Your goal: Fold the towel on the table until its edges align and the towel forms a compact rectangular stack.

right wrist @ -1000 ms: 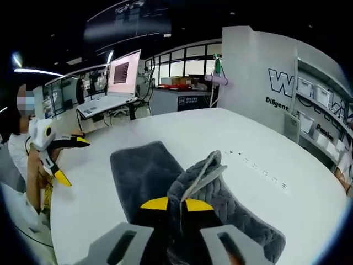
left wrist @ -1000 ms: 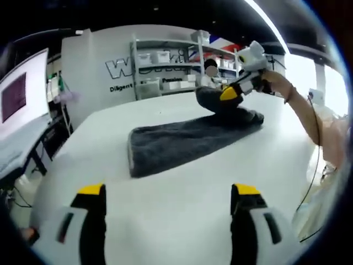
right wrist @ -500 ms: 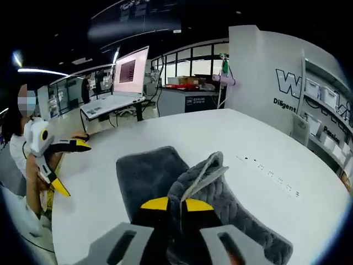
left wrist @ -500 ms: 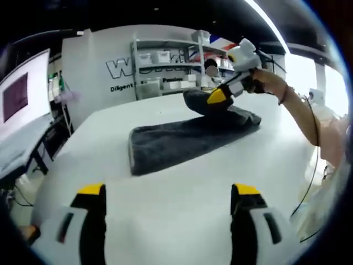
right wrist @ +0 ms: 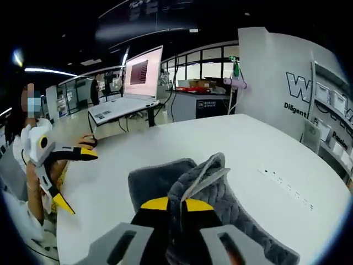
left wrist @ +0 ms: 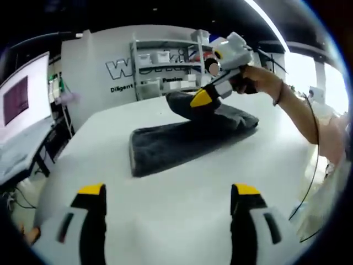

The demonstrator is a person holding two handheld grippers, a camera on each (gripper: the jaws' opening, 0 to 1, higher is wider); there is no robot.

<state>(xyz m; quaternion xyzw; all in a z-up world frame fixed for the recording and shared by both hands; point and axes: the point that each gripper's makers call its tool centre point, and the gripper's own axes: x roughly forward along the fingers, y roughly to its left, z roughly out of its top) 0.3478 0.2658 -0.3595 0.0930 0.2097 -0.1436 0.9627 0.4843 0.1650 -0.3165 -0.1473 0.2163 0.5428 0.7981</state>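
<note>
A dark grey towel (left wrist: 176,142) lies as a long folded strip on the white table (left wrist: 182,193). Its far end is lifted and carried back over the strip by my right gripper (left wrist: 202,99), which is shut on it. In the right gripper view the pinched towel end (right wrist: 204,182) bunches up between my right gripper (right wrist: 176,204) jaws, with the flat part of the towel (right wrist: 157,182) beyond. My left gripper (left wrist: 168,192) hangs open over bare table, short of the towel's near end. The same left gripper (right wrist: 60,176) appears at the left of the right gripper view, held by a hand.
A white wall with lettering and shelves of boxes (left wrist: 165,66) stand behind the table. A desk with a laptop and a monitor (right wrist: 138,83) stands beyond the table. A cable (left wrist: 314,160) hangs from the person's arm (left wrist: 298,110) at the right.
My right gripper has carried the lifted towel end further along over the strip, toward the towel's near end. The left gripper has stayed open in place.
</note>
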